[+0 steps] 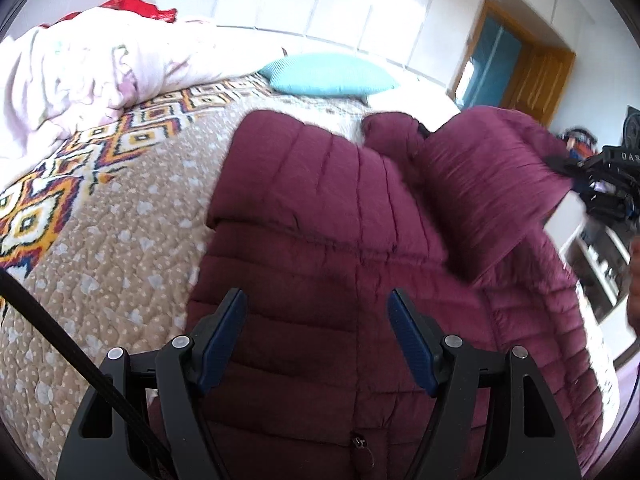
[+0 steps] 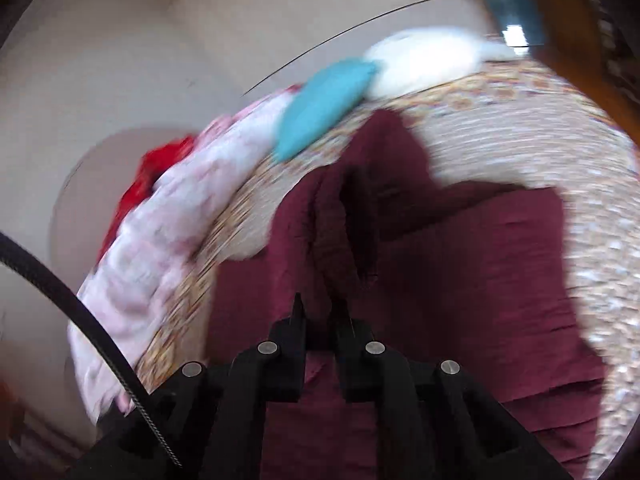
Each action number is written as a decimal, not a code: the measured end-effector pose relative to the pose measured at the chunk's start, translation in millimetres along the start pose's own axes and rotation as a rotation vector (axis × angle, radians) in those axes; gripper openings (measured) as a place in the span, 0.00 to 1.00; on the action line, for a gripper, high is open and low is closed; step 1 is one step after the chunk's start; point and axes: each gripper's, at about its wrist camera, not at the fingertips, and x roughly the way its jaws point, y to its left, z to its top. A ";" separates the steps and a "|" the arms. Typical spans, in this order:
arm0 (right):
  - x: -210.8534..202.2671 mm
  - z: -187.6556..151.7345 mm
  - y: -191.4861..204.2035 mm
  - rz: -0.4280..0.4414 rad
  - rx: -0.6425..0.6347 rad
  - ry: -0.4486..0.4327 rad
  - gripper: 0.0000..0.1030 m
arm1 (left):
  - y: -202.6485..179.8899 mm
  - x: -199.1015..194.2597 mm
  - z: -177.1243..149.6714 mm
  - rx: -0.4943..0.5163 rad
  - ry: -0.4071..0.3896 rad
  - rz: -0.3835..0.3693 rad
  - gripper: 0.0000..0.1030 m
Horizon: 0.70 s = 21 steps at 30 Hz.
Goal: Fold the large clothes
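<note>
A maroon quilted puffer jacket (image 1: pixel 320 240) lies on the patterned bedspread (image 1: pixel 100 240). My left gripper (image 1: pixel 318 304) is open and empty, hovering just above the jacket's lower body. One sleeve (image 1: pixel 492 184) is lifted over the jacket at the right, held by my right gripper (image 1: pixel 560 164). In the right wrist view, which is blurred, my right gripper (image 2: pixel 320 308) is shut on a fold of that maroon sleeve (image 2: pixel 340 232), which hangs above the jacket (image 2: pixel 460 280).
A turquoise pillow (image 1: pixel 332 74) lies at the head of the bed. A bunched pink-white duvet (image 1: pixel 80 80) and a red cloth (image 1: pixel 132 6) lie at the far left. A wooden door (image 1: pixel 532 76) stands at the right. A black cable (image 1: pixel 60 340) crosses lower left.
</note>
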 end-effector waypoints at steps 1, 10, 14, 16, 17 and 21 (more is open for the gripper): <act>17.0 -7.5 19.6 0.042 -0.041 0.053 0.23 | 3.9 -2.9 1.4 -0.019 -0.012 -0.005 0.70; 35.6 -40.1 38.5 0.022 -0.064 0.058 0.76 | 12.0 -3.1 9.2 -0.049 -0.022 -0.080 0.78; 10.2 -57.4 -1.4 -0.035 0.008 0.032 0.76 | 12.4 25.1 20.5 -0.079 0.075 -0.064 0.78; 1.6 -61.9 -17.8 -0.059 0.030 0.030 0.76 | 19.3 35.0 28.5 -0.135 0.104 -0.055 0.78; -2.5 -65.7 -26.7 -0.065 0.042 0.029 0.76 | 24.7 39.2 36.1 -0.173 0.109 -0.052 0.78; -18.7 -74.7 -45.8 -0.075 0.057 0.020 0.76 | 32.1 34.8 61.7 -0.208 0.060 -0.028 0.78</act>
